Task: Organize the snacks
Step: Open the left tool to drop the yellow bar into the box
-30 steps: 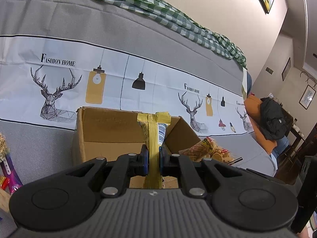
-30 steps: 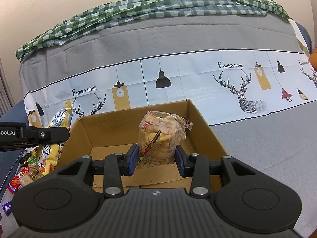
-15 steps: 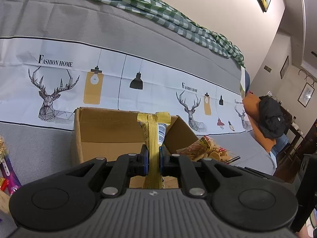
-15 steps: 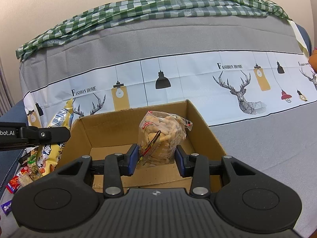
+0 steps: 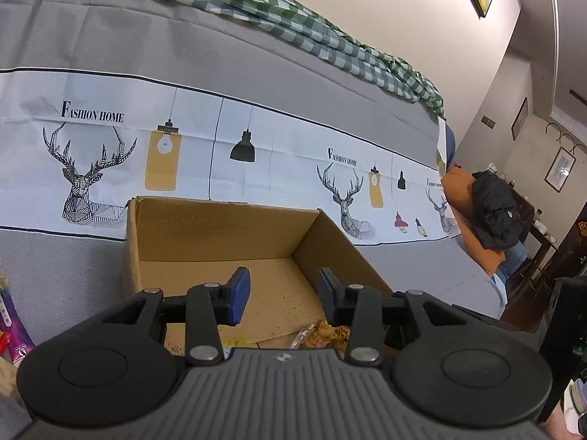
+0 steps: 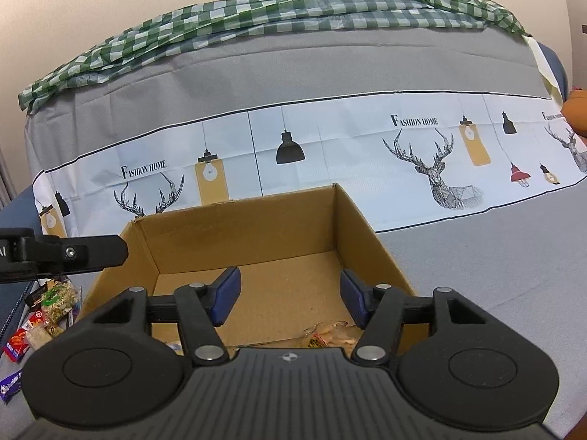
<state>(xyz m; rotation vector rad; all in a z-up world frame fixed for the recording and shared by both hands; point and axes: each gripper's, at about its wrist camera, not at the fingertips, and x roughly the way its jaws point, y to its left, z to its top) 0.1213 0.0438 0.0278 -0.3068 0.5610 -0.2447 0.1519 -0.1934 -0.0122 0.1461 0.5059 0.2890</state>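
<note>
An open brown cardboard box stands on the grey cloth. My left gripper is open and empty above the box's near side. My right gripper is open and empty above the same box. A clear bag of snacks lies on the box floor just below my right gripper; it also shows in the left wrist view. A bit of yellow packet shows on the floor by my left gripper. The left gripper's black body reaches in at the left of the right wrist view.
Several loose snack packets lie on the cloth left of the box, and a purple packet shows at the left edge. A green checked cloth drapes the grey sofa back. An orange cushion with a black jacket lies at the right.
Both grippers have opened. The yellow packet has left my left gripper and the clear snack bag has left my right gripper; both now lie in the box.
</note>
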